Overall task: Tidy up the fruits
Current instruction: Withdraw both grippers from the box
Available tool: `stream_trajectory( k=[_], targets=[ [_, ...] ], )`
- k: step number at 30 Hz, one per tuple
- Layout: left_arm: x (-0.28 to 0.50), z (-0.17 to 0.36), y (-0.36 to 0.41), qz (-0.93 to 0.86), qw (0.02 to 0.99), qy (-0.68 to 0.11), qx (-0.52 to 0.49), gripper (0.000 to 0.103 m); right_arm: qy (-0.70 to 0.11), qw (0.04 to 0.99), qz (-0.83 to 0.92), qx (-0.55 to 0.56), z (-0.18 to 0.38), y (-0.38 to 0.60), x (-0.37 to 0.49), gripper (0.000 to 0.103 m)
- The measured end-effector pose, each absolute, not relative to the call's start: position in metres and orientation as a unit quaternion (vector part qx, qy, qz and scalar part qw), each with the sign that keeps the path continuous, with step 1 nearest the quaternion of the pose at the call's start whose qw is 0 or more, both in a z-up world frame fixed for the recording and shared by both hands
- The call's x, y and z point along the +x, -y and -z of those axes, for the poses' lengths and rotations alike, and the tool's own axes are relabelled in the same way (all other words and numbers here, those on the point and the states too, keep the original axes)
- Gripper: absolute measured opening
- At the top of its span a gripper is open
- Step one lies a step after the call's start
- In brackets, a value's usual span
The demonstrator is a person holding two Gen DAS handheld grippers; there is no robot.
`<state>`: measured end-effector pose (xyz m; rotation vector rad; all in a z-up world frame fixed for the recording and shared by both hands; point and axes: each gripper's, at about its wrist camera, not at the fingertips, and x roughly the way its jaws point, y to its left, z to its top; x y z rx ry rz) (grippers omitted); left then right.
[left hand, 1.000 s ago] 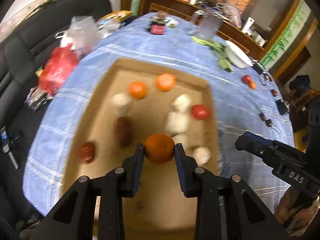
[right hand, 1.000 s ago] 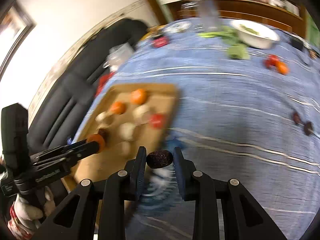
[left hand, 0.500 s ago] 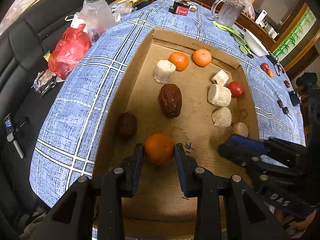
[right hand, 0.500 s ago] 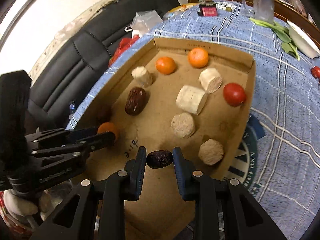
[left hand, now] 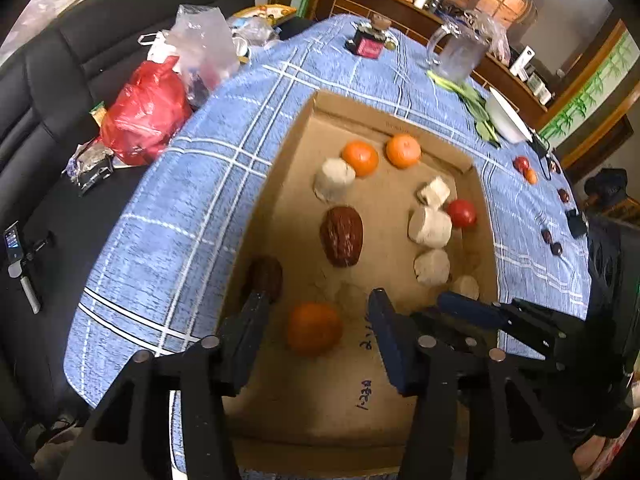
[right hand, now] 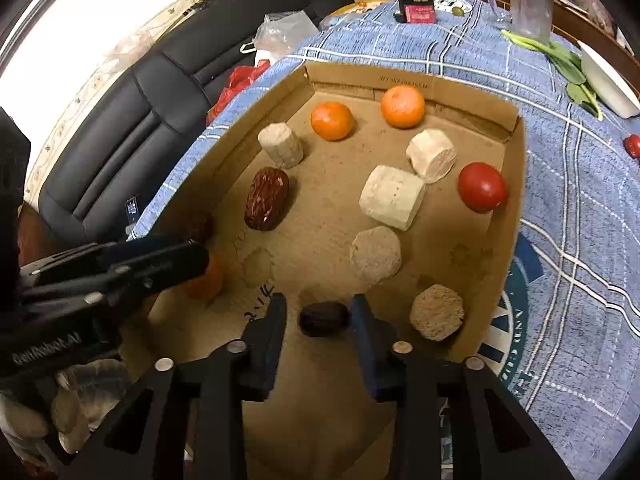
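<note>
Nearest to us in the left wrist view, our left gripper (left hand: 316, 332) is opening – its jaws stand clear on both sides of an orange (left hand: 315, 334) that rests on the floor of the cardboard box (left hand: 272, 184), near its left wall. In the right wrist view, our right gripper (right hand: 319, 320) is opening as well; a small dark date (right hand: 324, 319) lies between the jaws on the box floor, with a thin gap showing on each side, so we count it as let go.

Just beyond the right gripper we see pale cylindrical chunks (right hand: 392, 197) scattered through the middle and right of the box. A large wrinkled date (right hand: 267, 199) lies left of centre, and another dark fruit (left hand: 265, 277) sits tucked against the left wall just beside the left jaw. A red tomato (right hand: 482, 187) sits near the right wall.

Farther back, two more oranges (right hand: 333, 121) rest side by side close to the far wall.

The box stands on a blue checked tablecloth (left hand: 192, 184). Out past it – well apart from the box – a few small red and dark fruits (left hand: 521, 164) lie on the cloth to the right, with a white bowl (left hand: 506, 118) and a glass pitcher (left hand: 460, 54) toward the far edge. A red plastic bag (left hand: 144, 114) sits on the black sofa (left hand: 60, 80) to the left.
</note>
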<state>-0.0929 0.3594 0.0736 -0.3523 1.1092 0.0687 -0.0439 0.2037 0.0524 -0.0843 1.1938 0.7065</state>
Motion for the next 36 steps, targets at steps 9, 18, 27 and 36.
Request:
stream_trajectory(
  k=[9, 18, 27, 36],
  targets=[
    [-0.096, -0.109, -0.326, -0.052, 0.855, -0.503, -0.119, 0.055, -0.515, 0.81, -0.282, 0.014, -0.086, -0.144, -0.041, 0.043],
    [-0.091, -0.148, -0.21, -0.029, 0.884, -0.466, 0.032, 0.069, -0.492, 0.843, -0.2, 0.079, -0.11, -0.037, -0.045, 0.053],
    [-0.088, -0.159, -0.11, 0.013, 0.889, -0.444, 0.116, 0.069, -0.474, 0.859, -0.153, 0.118, -0.123, 0.05, -0.056, 0.058],
    [-0.096, -0.161, -0.067, 0.018, 0.89, -0.428, 0.155, 0.069, -0.478, 0.857, -0.137, 0.133, -0.12, 0.085, -0.056, 0.058]
  ],
)
